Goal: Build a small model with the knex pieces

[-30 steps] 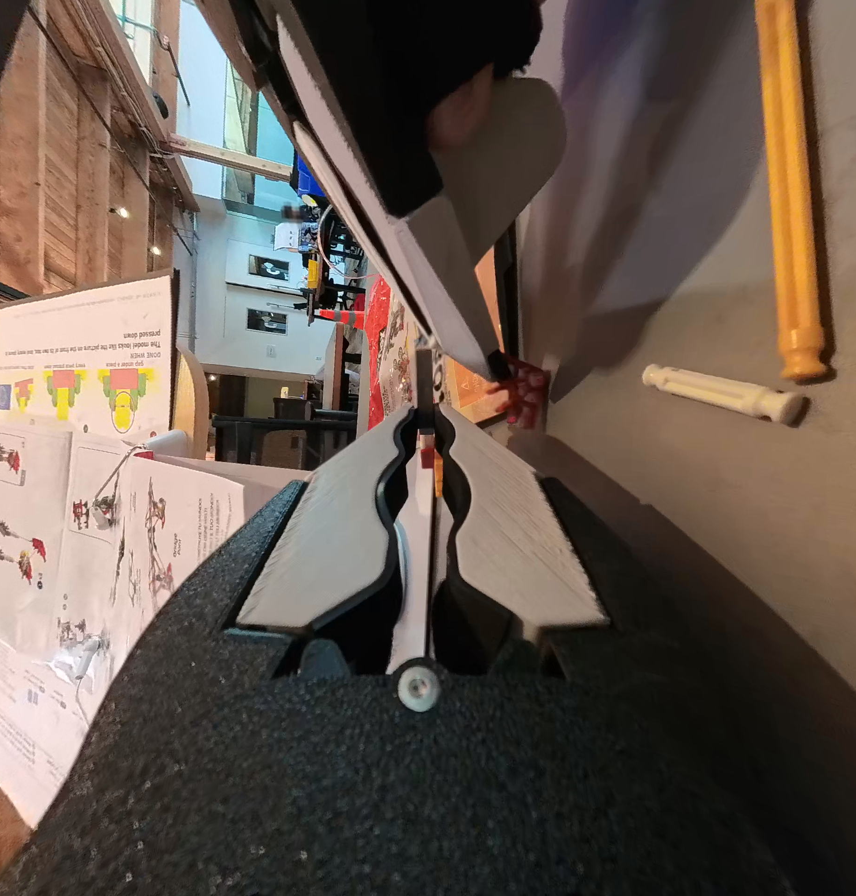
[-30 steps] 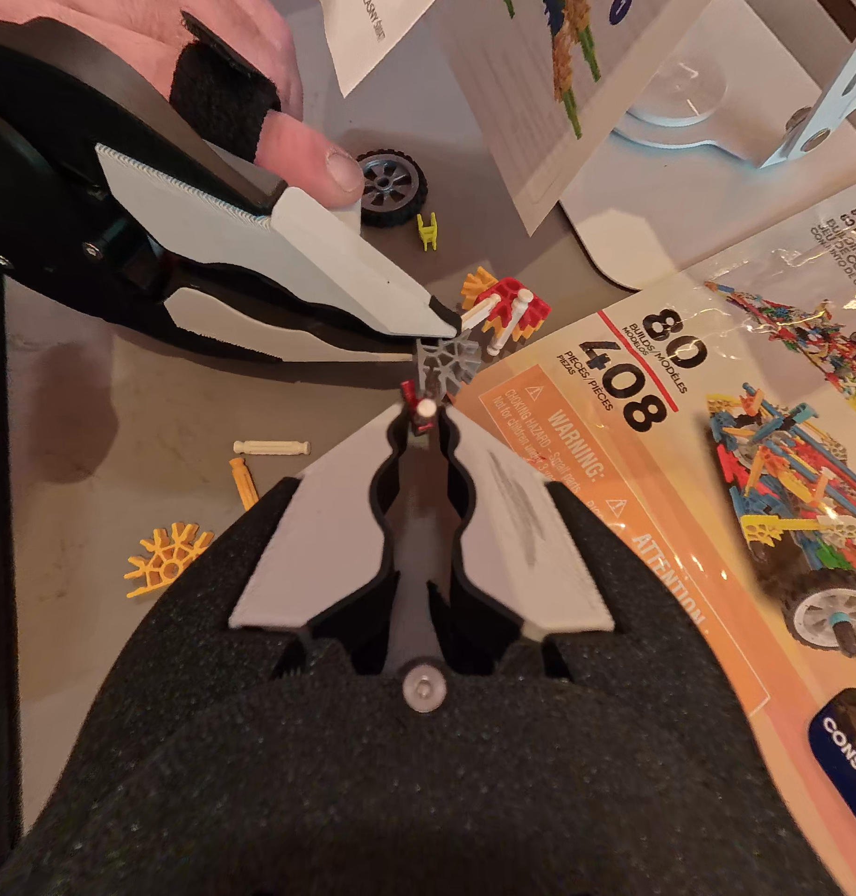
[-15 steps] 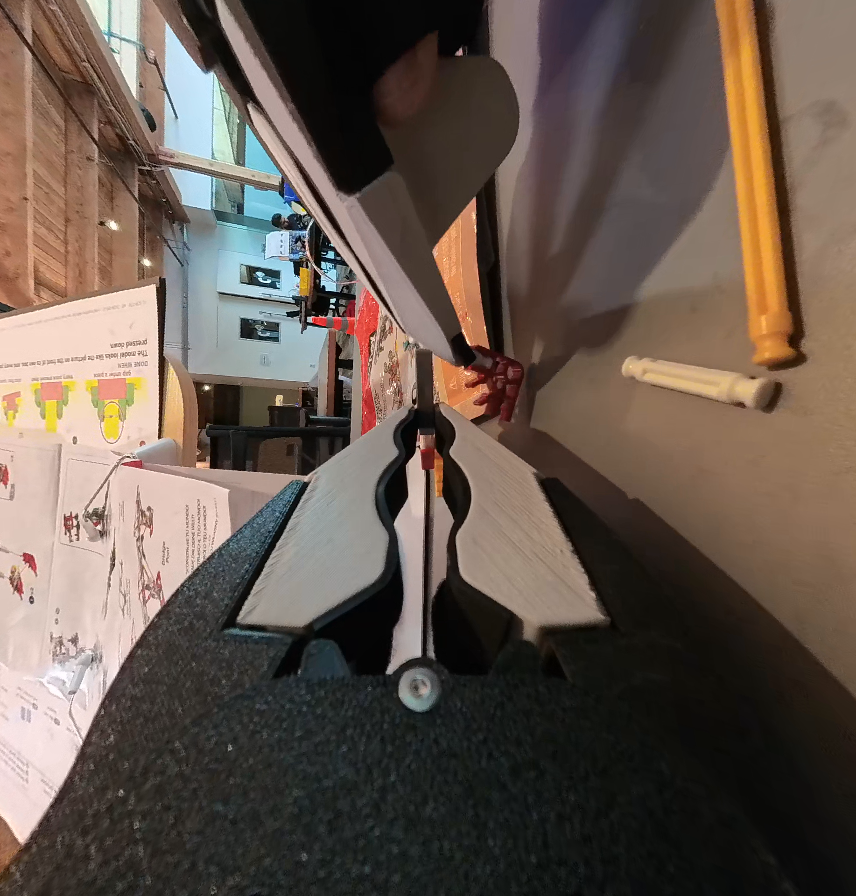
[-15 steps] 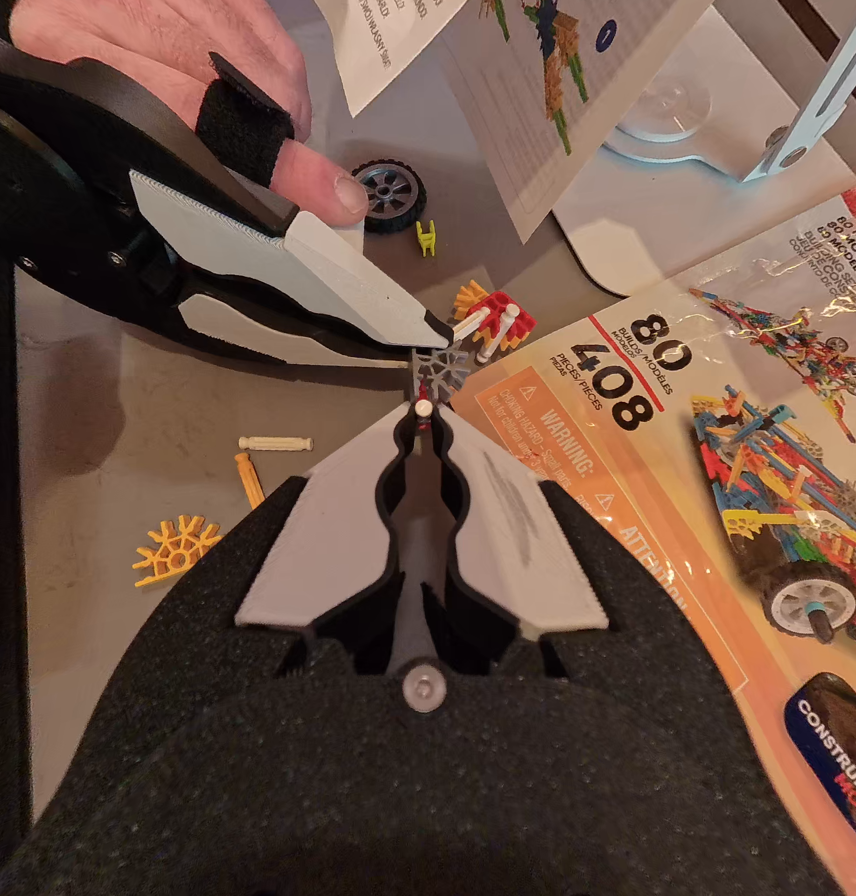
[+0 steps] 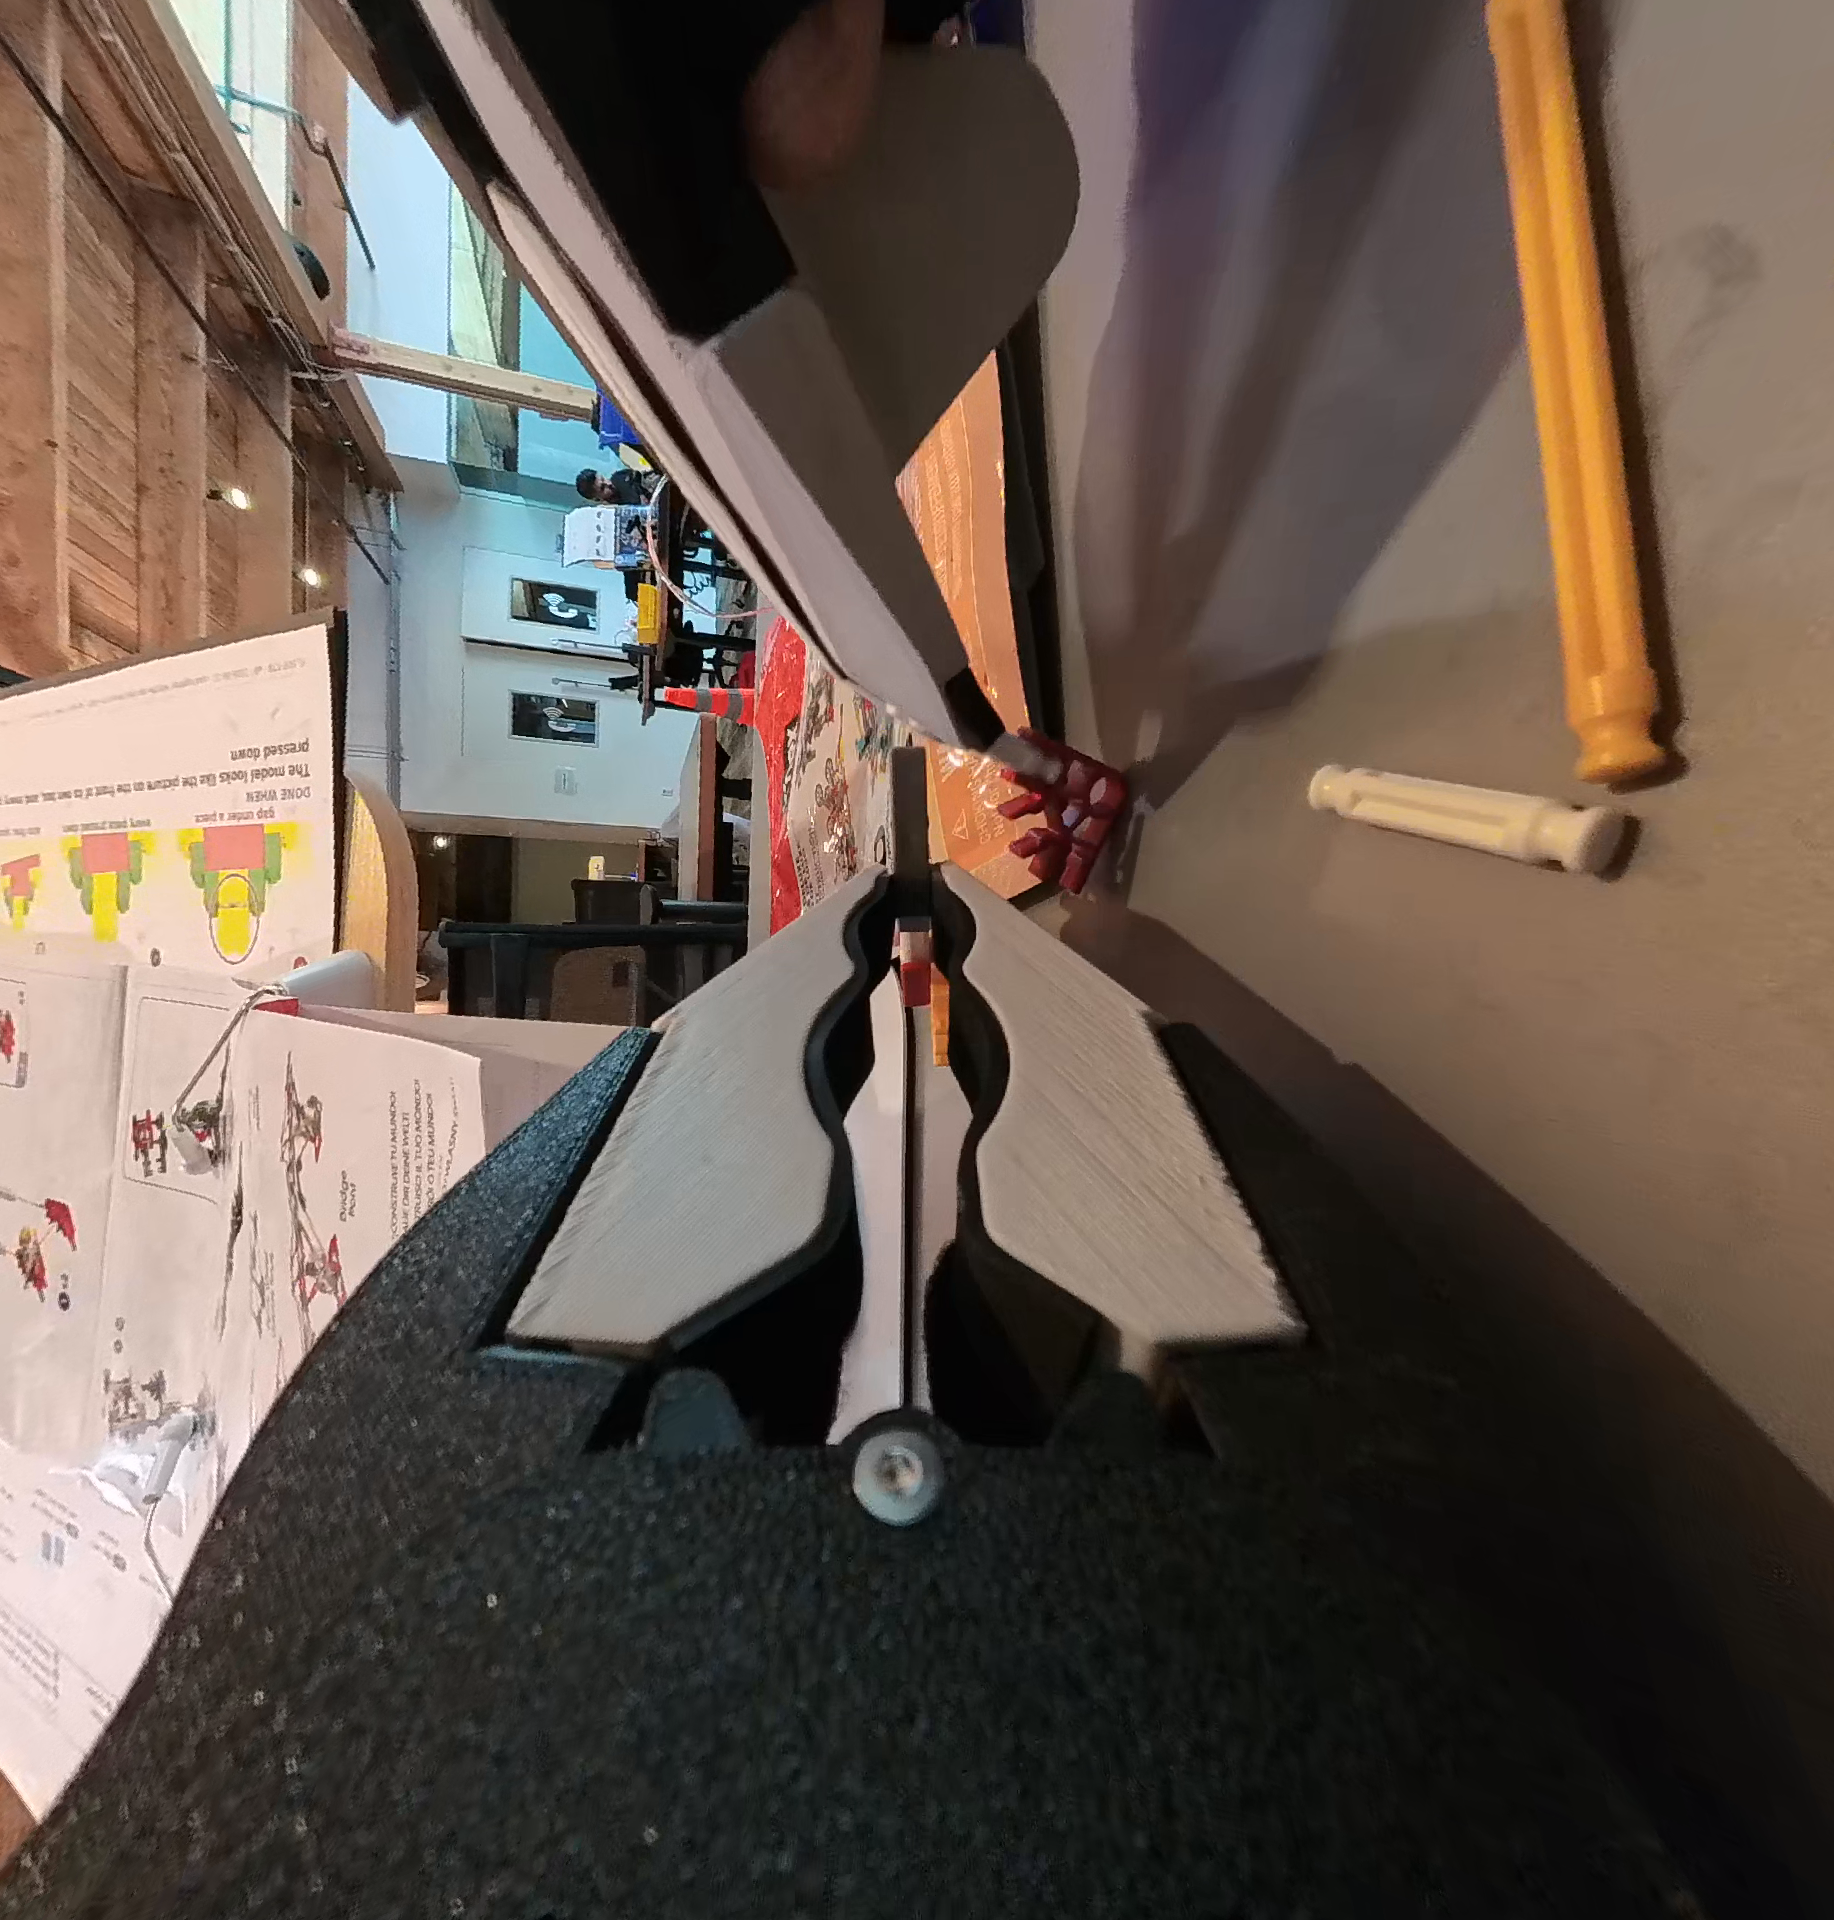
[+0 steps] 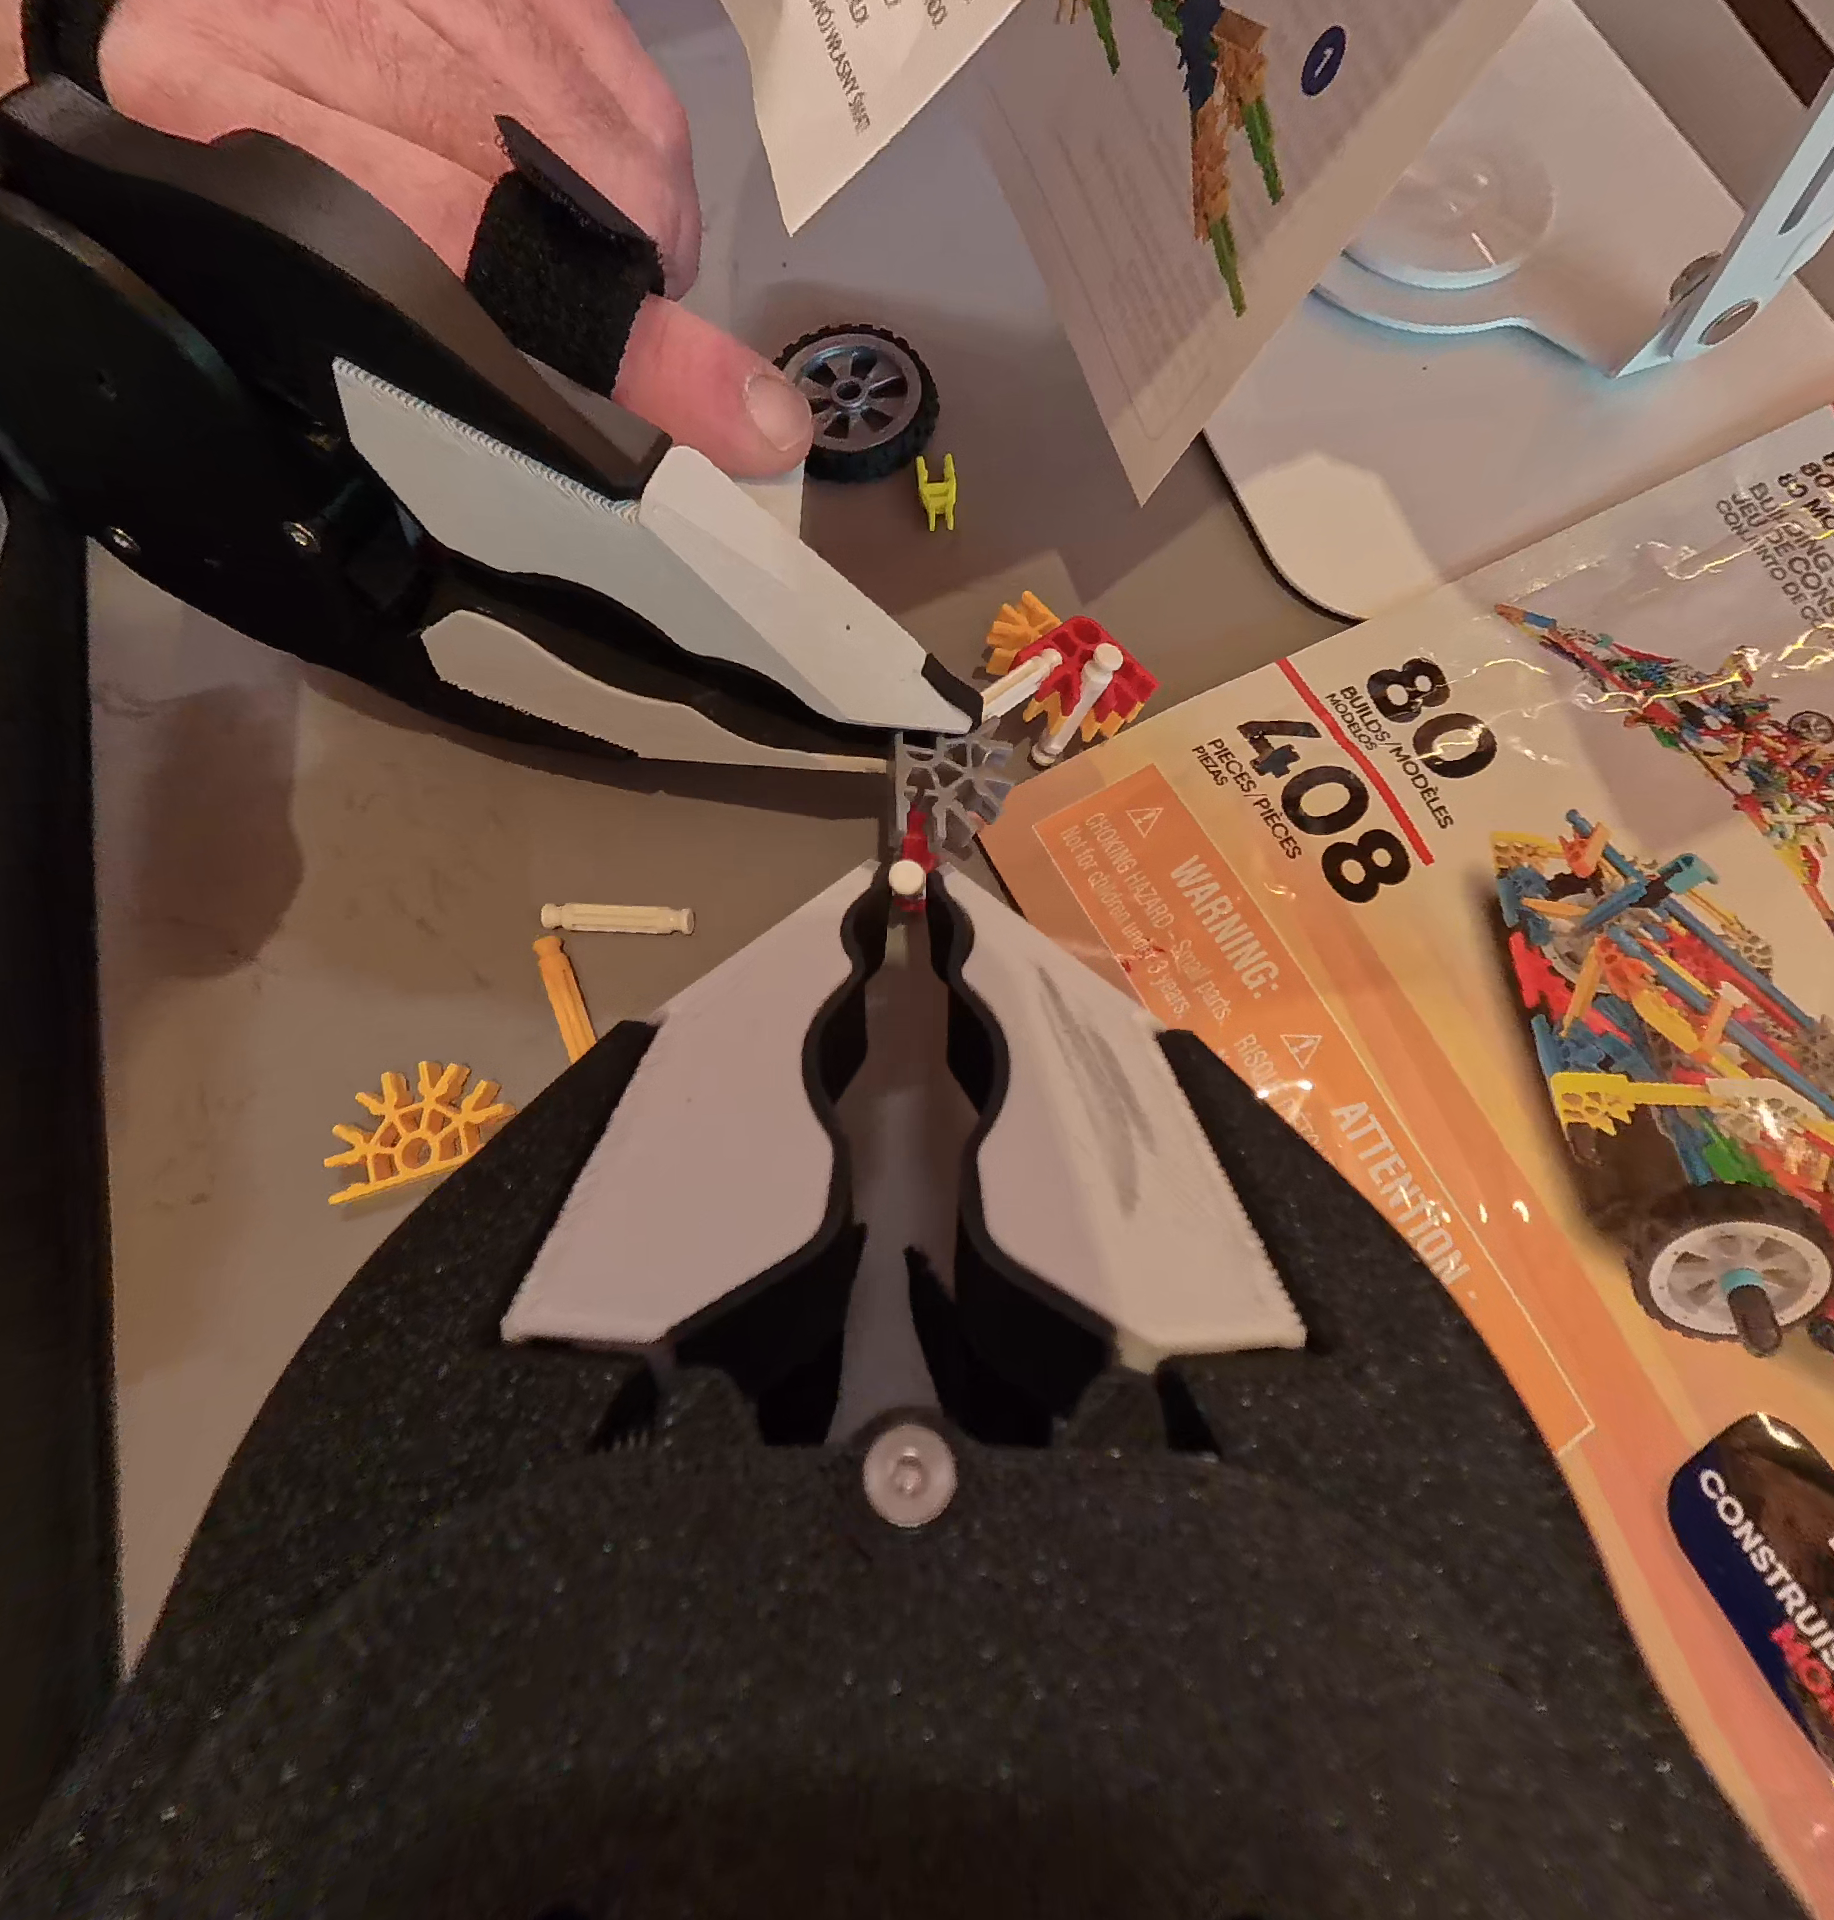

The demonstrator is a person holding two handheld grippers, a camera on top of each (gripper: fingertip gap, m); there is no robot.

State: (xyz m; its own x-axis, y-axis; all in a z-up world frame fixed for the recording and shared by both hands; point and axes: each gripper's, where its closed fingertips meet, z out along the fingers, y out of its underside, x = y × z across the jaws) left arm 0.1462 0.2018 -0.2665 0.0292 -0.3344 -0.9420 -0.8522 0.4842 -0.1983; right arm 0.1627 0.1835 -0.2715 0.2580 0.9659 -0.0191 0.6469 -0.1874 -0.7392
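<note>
My left gripper point(image 5: 908, 883) is shut on a flat grey snowflake connector point(image 5: 908, 810), seen edge-on. In the right wrist view it point(image 6: 944, 727) comes in from the left, held by a hand, and grips the connector point(image 6: 949, 774) just above the table. My right gripper point(image 6: 908, 894) is shut on a small red piece with a white rod end point(image 6: 905, 881), which touches the connector's lower edge. In the left wrist view its tip point(image 5: 980, 727) hangs over a red connector point(image 5: 1069, 821).
On the grey table point(image 6: 321, 831) lie a red and yellow connector cluster with white rods point(image 6: 1074, 675), a white rod point(image 6: 617, 917), a yellow rod point(image 6: 565, 992), a yellow connector point(image 6: 414, 1132), a wheel point(image 6: 856, 400) and a small yellow clip point(image 6: 937, 490). An orange kit bag point(image 6: 1464, 987) lies right, instruction sheets point(image 6: 1152, 208) behind. My left and right fingertips are right by each other. The small yellow clip point(image 6: 937, 490) is about 9 cm from my left fingertips.
My right gripper has brought the red and white piece up against the grey connector. My left gripper has held the connector with only a small drift.
</note>
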